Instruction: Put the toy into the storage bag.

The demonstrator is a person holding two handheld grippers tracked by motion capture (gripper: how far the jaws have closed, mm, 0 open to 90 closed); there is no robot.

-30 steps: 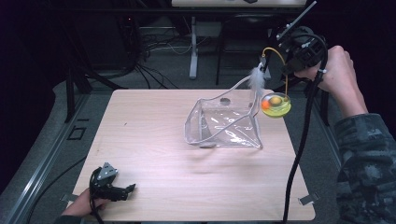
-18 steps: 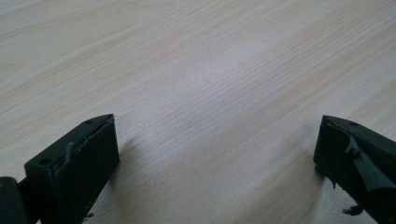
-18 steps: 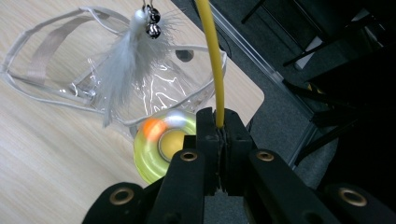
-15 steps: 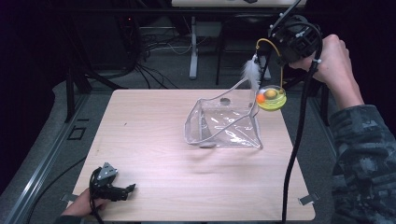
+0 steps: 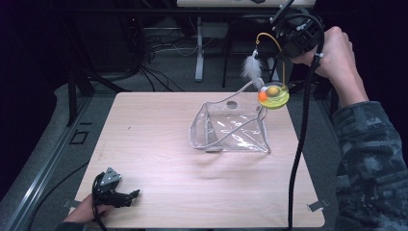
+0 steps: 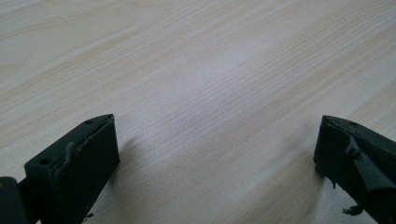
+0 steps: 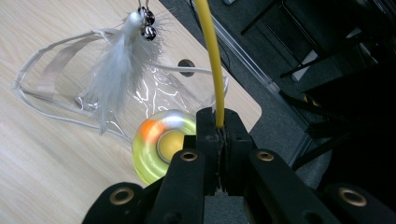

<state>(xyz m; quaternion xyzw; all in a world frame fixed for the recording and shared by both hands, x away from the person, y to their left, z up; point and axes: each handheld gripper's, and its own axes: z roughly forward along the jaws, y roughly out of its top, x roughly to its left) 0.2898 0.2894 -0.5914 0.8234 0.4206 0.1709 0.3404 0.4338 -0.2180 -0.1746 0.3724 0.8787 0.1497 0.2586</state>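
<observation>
While pinched, yellow wire (image 7: 212,60) rises from right claw (image 7: 219,128).

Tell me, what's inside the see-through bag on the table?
The clear bag lies on the table looking empty; only wood grain and glare show through it. The feather toy hangs above its far right corner, held by the right gripper, hiding that bit.

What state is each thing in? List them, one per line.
Right claw: shut on the yellow wire, raised past the table's far right corner.
Cat toy: hanging in the air by its yellow wire.
Feather: dangling.
Clear pouch: lying on the table, mouth open.
Left claw: open, holding nothing.
</observation>
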